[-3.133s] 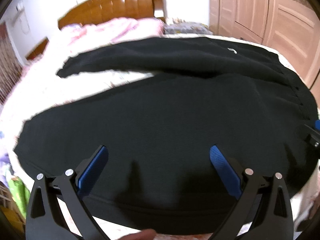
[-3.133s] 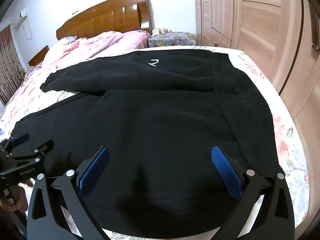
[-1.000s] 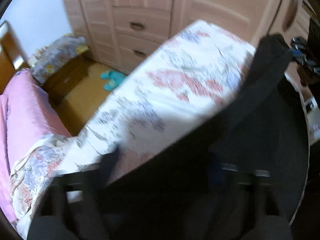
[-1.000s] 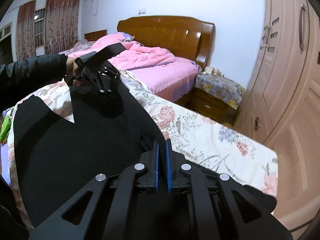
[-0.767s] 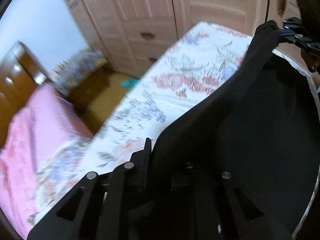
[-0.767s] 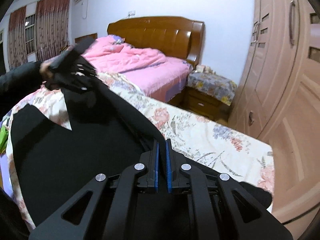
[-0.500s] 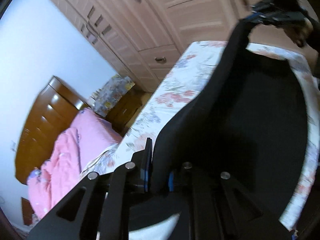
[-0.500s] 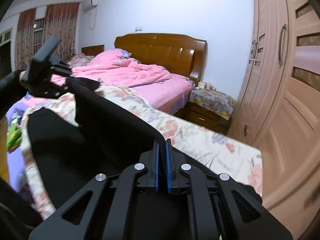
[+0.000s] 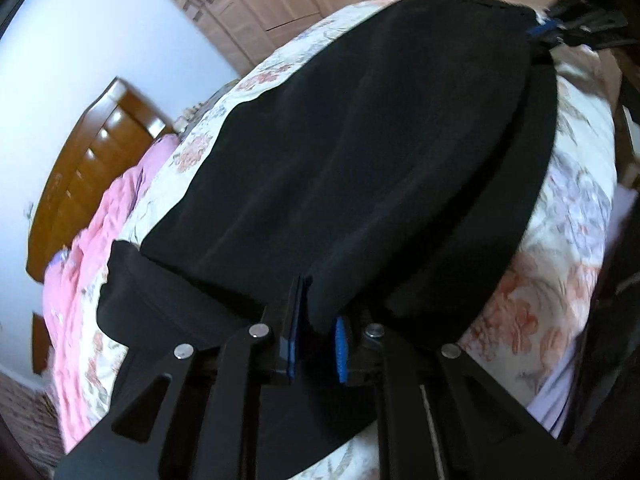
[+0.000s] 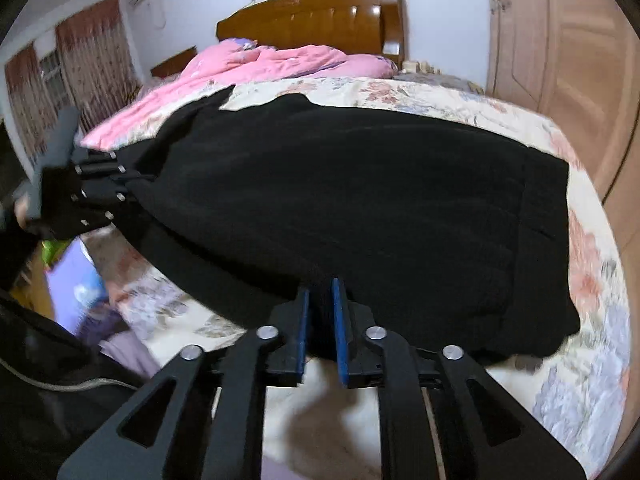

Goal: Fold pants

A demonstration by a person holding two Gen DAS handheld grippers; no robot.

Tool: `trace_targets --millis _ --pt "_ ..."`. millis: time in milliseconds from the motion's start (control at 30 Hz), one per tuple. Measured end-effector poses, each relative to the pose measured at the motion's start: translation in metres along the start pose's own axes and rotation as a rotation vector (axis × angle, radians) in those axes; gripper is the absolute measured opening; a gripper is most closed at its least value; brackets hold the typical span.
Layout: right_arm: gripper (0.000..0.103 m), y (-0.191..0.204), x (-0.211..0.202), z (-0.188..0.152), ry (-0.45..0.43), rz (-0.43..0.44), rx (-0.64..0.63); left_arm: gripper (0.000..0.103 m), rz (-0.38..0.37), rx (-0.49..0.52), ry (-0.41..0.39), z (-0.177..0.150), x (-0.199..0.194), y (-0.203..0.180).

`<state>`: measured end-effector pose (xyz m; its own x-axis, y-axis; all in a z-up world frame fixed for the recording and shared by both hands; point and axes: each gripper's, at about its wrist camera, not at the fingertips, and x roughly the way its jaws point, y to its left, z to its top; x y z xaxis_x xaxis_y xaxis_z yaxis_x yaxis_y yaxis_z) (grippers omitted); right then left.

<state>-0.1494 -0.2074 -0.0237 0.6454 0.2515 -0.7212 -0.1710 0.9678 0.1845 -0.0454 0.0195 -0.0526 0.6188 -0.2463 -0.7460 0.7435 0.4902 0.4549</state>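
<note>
Black pants (image 9: pixel 360 152) lie folded lengthwise on the floral bed sheet (image 9: pixel 560 240), one leg stacked on the other. My left gripper (image 9: pixel 316 308) is shut on the cuff-end edge of the pants. My right gripper (image 10: pixel 320 296) is shut on the near edge of the pants (image 10: pixel 340 208) by the waist end. The right gripper also shows in the left wrist view (image 9: pixel 560 32) at the far end of the fabric. The left gripper also shows in the right wrist view (image 10: pixel 100 188) at the left end.
A pink quilt (image 10: pixel 256 64) and wooden headboard (image 10: pixel 312 20) lie beyond the pants. Wardrobe doors (image 10: pixel 568 48) stand to the right of the bed. Purple and green items (image 10: pixel 76 272) sit by the bed's left edge.
Both grippers have brought the lifted leg over and down, so the pants now lie stacked flat on the bed. Both stay shut on the fabric.
</note>
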Motion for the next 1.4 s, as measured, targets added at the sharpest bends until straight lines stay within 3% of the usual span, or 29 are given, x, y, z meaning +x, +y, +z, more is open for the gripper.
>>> trace_targets --millis 33,67,100,200,300,367,467,600,700,767,800,867,1033,1133,1233,1300,1400 --pt "0.032 -0.003 -0.005 0.0 0.005 0.014 0.027 0.017 0.001 -0.019 -0.008 0.002 0.0 0.003" --pt "0.06 -0.006 -0.013 -0.002 -0.005 0.007 0.058 0.018 0.0 -0.036 -0.016 0.002 -0.001 0.006" --pt "0.079 -0.008 -0.022 -0.006 -0.027 -0.014 0.081 0.019 -0.003 -0.058 -0.023 0.003 -0.001 0.009" --pt "0.079 -0.018 -0.04 -0.015 -0.078 -0.045 0.146 0.021 -0.01 -0.101 -0.03 0.0 0.001 0.013" --pt "0.073 -0.035 -0.044 -0.022 -0.091 -0.099 0.257 0.024 -0.008 -0.125 -0.037 0.0 0.002 0.013" --pt "0.068 -0.045 -0.043 -0.026 -0.094 -0.105 0.333 0.034 -0.008 -0.125 -0.037 -0.001 0.002 0.012" --pt "0.065 -0.06 -0.035 -0.028 -0.112 -0.062 0.441 0.042 0.006 -0.087 -0.029 0.003 0.005 0.006" --pt "0.061 -0.071 -0.025 -0.028 -0.133 -0.016 0.538 0.043 0.02 -0.06 -0.022 0.005 0.007 0.003" --pt "0.052 -0.079 -0.02 -0.032 -0.158 0.034 0.627 0.044 0.014 -0.07 -0.027 0.003 0.008 0.005" --pt "0.04 -0.084 -0.021 -0.034 -0.183 0.033 0.665 0.038 0.002 -0.076 -0.03 0.003 0.008 0.006" --pt "0.025 -0.086 -0.021 -0.035 -0.194 0.024 0.679 0.032 -0.009 -0.075 -0.032 0.002 0.008 0.005" --pt "0.019 -0.084 -0.025 -0.034 -0.223 -0.01 0.657 0.017 -0.008 -0.066 -0.038 0.003 0.006 0.003" --pt "0.016 -0.054 -0.048 0.006 -0.289 -0.129 0.422 0.01 0.056 -0.114 -0.108 0.013 -0.026 0.018" --pt "0.016 -0.064 -0.055 0.014 -0.304 -0.143 0.412 0.01 0.116 -0.095 -0.144 0.023 -0.057 0.02" --pt "0.016 -0.088 -0.041 -0.002 -0.239 -0.147 0.478 0.01 0.053 -0.083 -0.165 0.029 -0.076 0.004" --pt "0.014 -0.106 -0.021 -0.024 -0.159 -0.11 0.566 0.01 0.031 -0.046 -0.123 0.028 -0.066 -0.013" --pt "0.013 -0.106 -0.019 -0.037 -0.166 -0.086 0.598 0.01 0.027 -0.02 -0.009 0.013 -0.026 -0.029"
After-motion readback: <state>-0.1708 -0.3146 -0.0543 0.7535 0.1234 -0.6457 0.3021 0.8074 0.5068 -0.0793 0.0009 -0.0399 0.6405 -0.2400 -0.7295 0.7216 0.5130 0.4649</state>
